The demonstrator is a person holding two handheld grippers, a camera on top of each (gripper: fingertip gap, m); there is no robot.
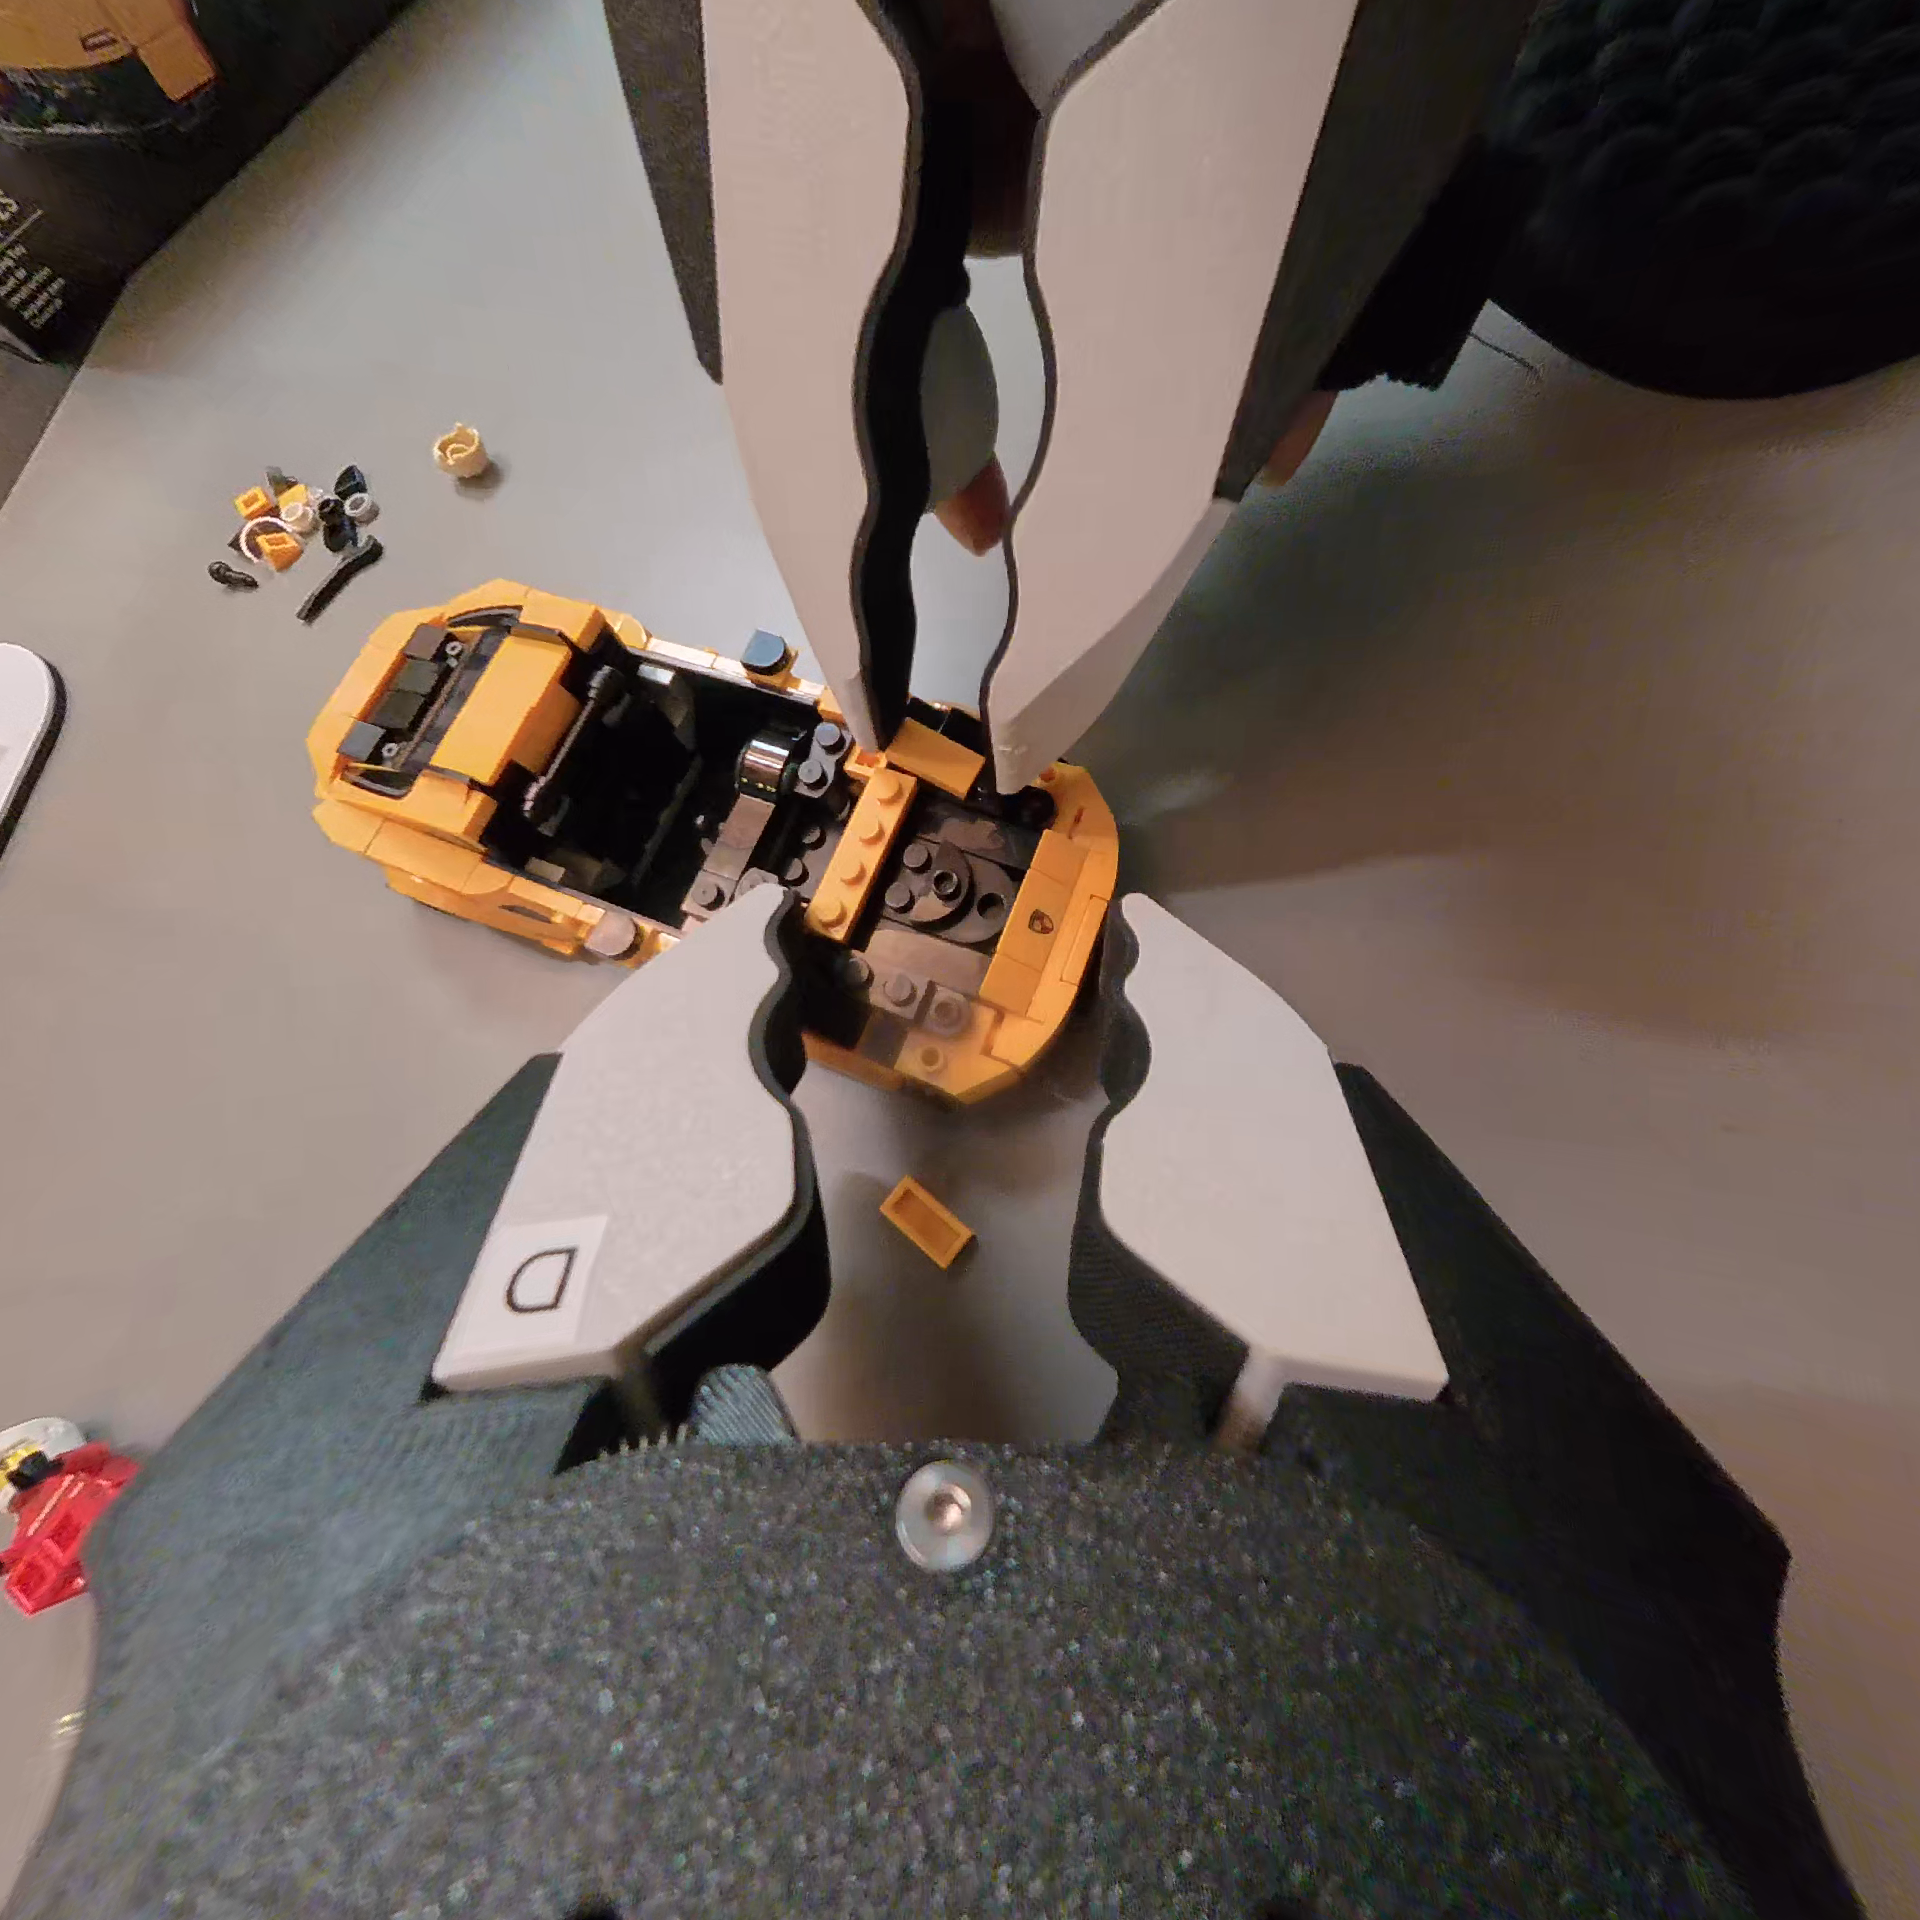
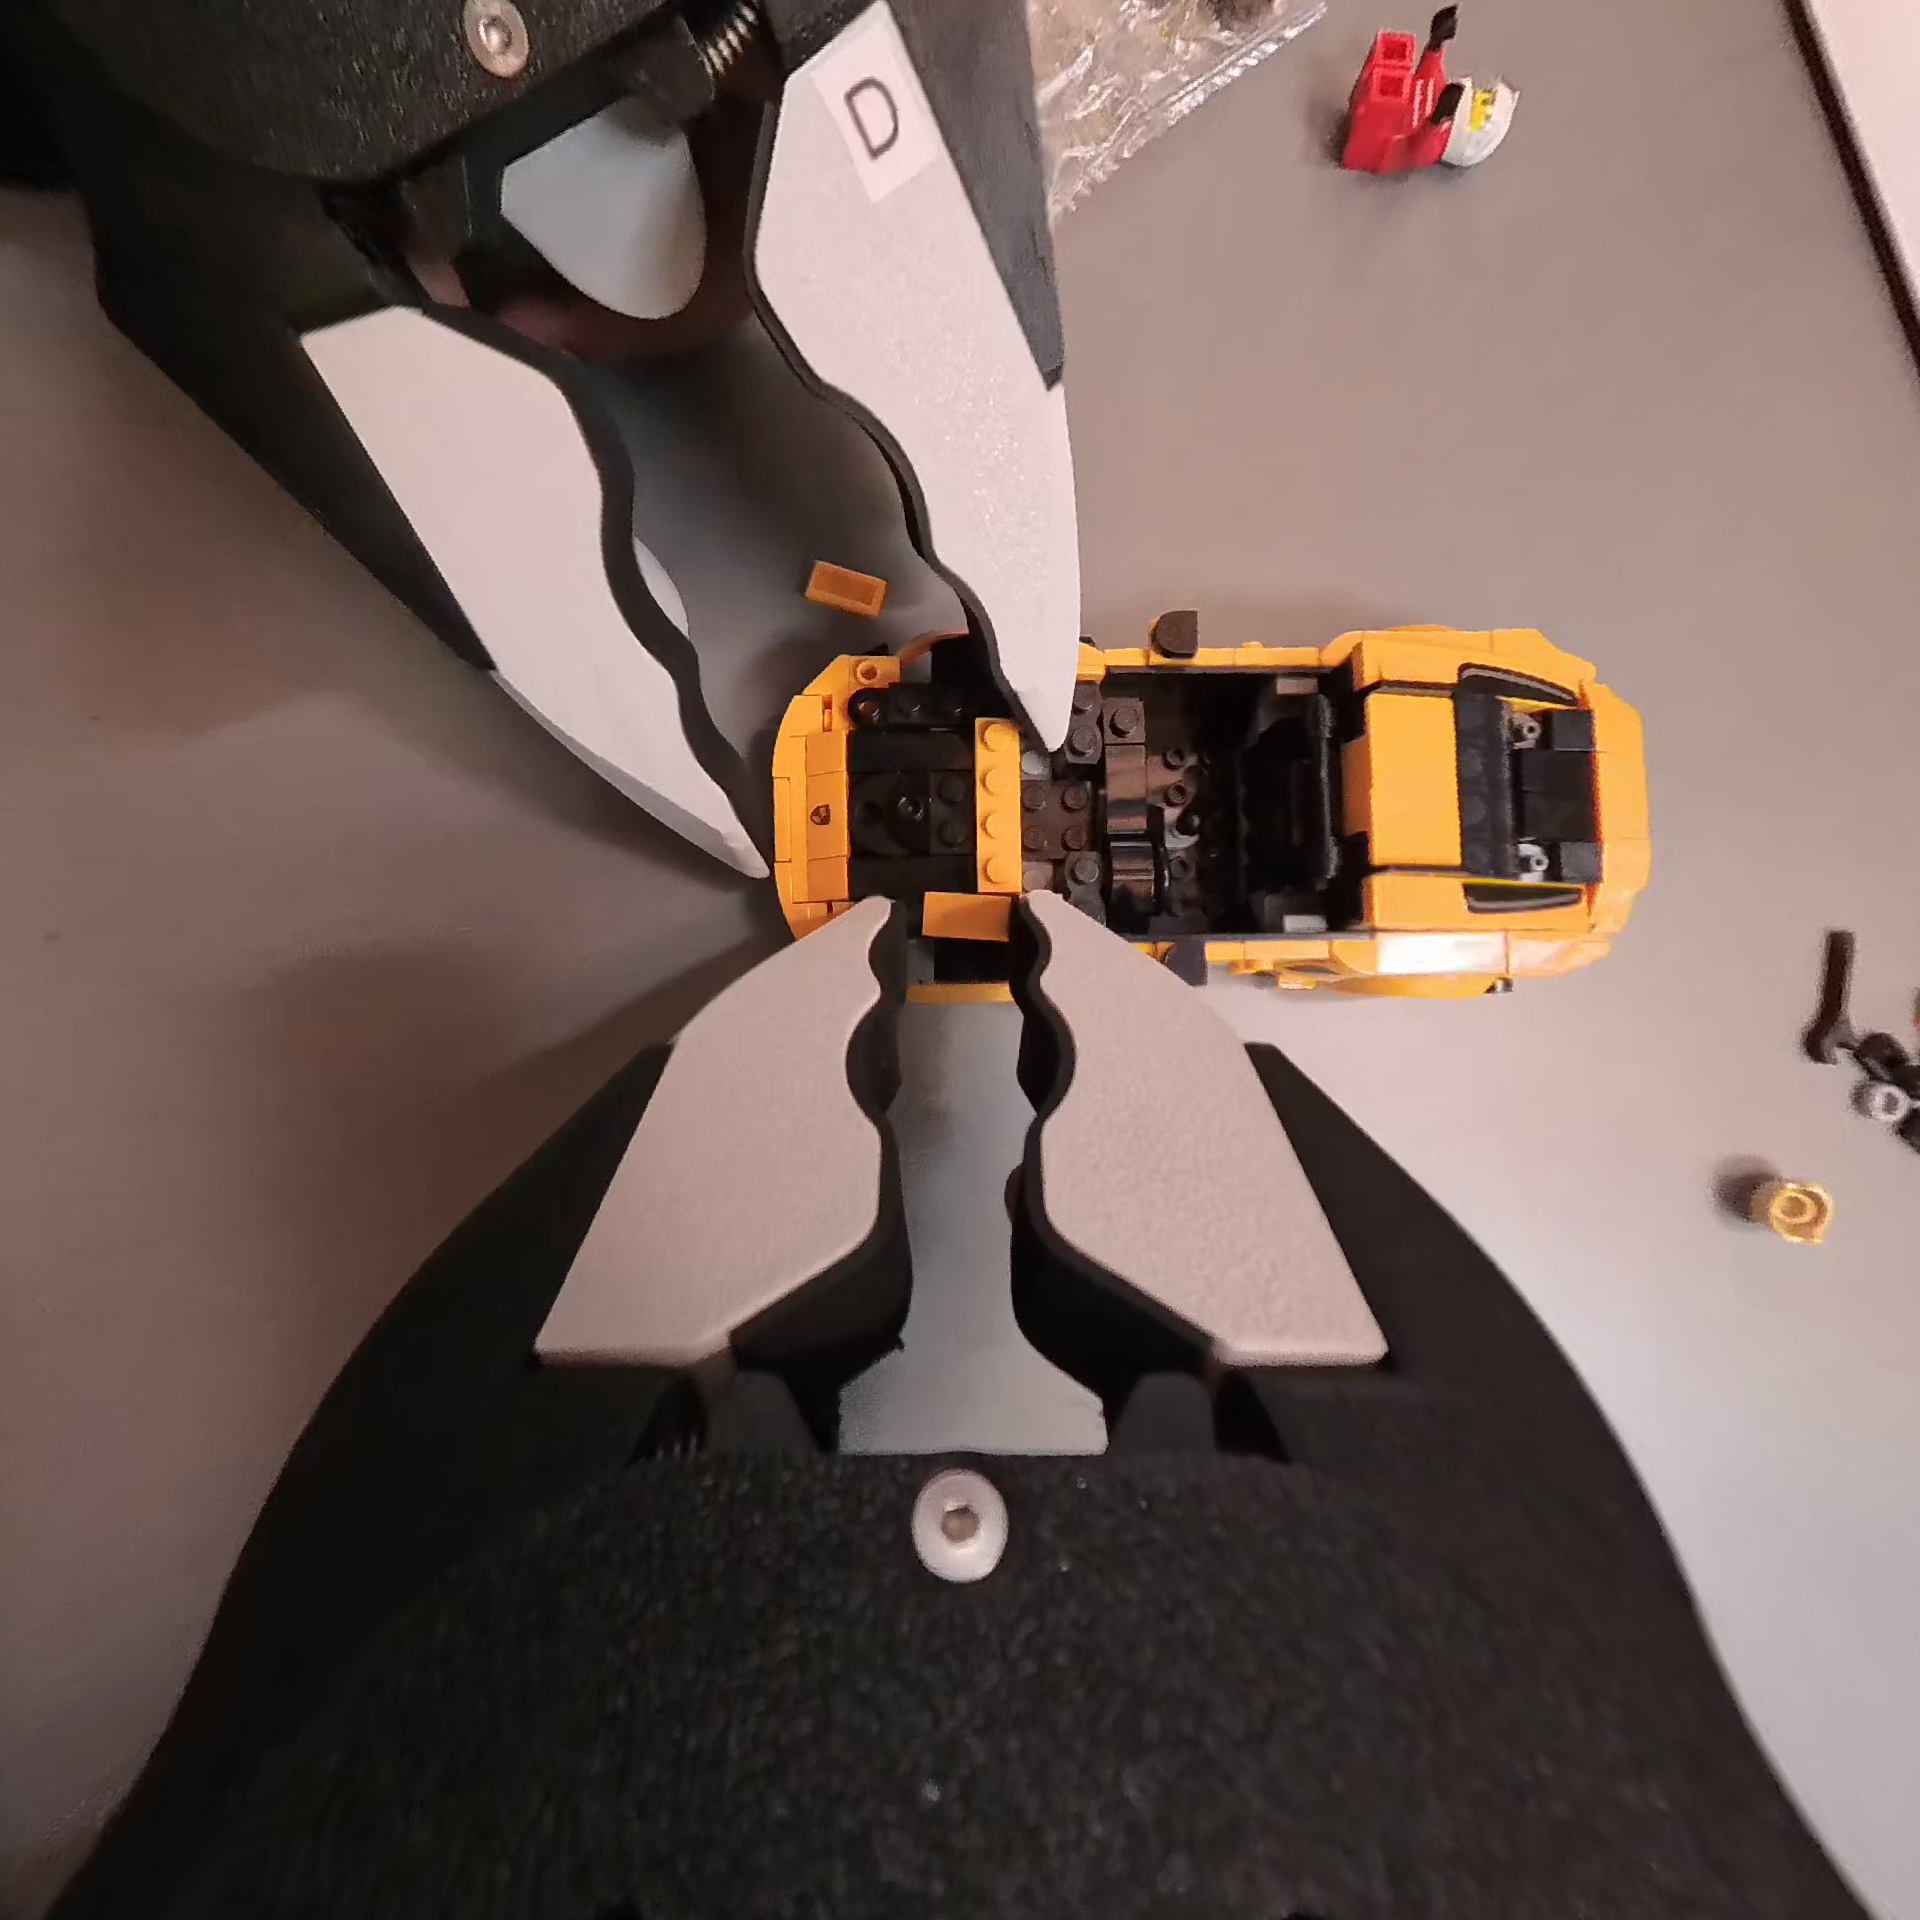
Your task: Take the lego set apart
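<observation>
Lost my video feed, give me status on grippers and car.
Left gripper open, straddling car nose. Right gripper pinching small orange tile on the car. Loose orange tile on table beside nose; nothing blocking.

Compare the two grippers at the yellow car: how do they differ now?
The left gripper is wide open, straddling the yellow car's front; the right gripper is nearly closed on a small yellow piece. The left holds nothing. Both have grey fingers and work at the car's front.

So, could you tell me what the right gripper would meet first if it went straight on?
Probably the small orange tile between the right gripper tips, on the orange Lego car; depth is unclear.
</observation>
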